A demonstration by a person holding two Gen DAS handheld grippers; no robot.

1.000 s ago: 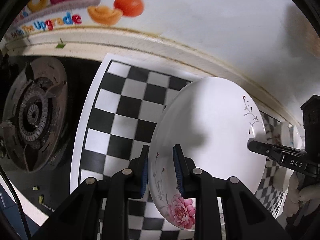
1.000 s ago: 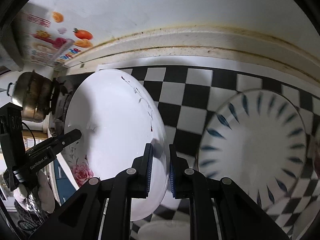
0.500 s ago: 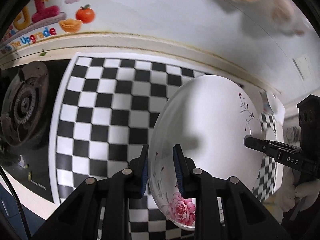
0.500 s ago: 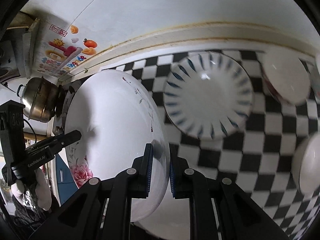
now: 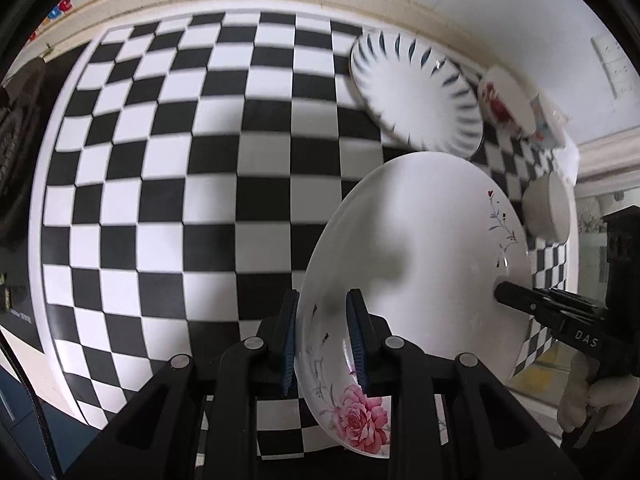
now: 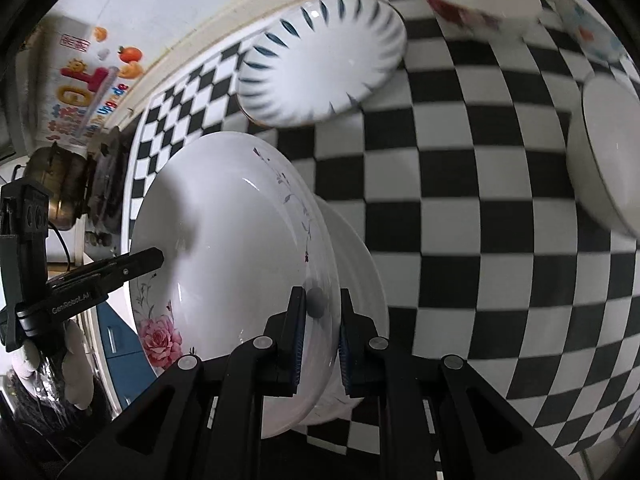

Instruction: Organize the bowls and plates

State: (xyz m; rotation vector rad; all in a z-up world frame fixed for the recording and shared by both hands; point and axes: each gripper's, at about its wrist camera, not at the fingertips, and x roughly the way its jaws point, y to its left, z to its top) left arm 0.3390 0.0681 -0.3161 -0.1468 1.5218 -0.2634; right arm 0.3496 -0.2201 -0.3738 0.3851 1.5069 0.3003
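A white rose-patterned plate hangs above the checkered counter, held by both grippers. My left gripper is shut on its near rim. My right gripper is shut on the opposite rim of the same plate. A blue-streaked plate lies at the far right of the counter and shows in the right wrist view too. A red-flowered bowl and a plain white bowl sit beyond it.
The black-and-white checkered counter spreads to the left. A gas burner sits at its left edge, and a metal pot stands on the stove. The white wall with stickers runs along the back.
Both grippers have lifted the rose plate higher and carried it rightward over the counter. The blue-streaked plate and the bowls now lie farther below and have come into the left view.
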